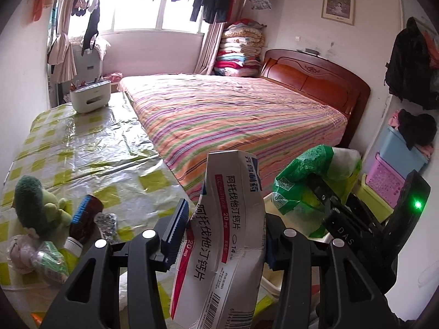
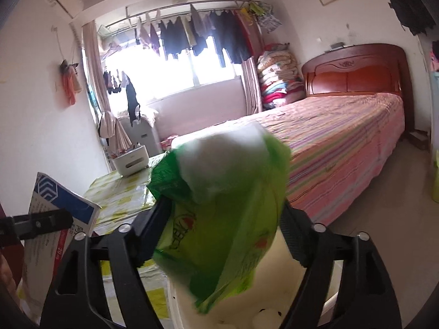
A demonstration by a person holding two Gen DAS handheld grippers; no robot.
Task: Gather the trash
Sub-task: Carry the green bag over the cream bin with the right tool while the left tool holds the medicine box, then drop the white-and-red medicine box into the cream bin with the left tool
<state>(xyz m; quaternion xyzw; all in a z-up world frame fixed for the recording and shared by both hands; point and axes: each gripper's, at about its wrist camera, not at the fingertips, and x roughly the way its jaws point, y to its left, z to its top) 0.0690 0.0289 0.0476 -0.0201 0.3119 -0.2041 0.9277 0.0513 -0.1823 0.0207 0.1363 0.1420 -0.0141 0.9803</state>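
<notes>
In the left wrist view, the left gripper (image 1: 222,227) was clamped on a crumpled white cardboard medicine box (image 1: 227,235), held upright above the edge of the yellow-checked plastic-covered table (image 1: 82,148). In the right wrist view, the right gripper (image 2: 222,233) pinched a crumpled green plastic bag (image 2: 219,219) over a pale bin (image 2: 247,301) beside the striped bed (image 2: 343,142).

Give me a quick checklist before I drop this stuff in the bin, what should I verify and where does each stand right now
1. Left gripper holds the medicine box: ok, box sits between both fingers.
2. Right gripper holds the green plastic bag: ok, bag bunched between its fingers.
3. White bin under the bag: ok, its opening shows just below.
4. Box over the bin: cannot tell, only part of the rim shows beside it.
5. Trash left on the table: not ok, a foil wrapper remains.
</notes>
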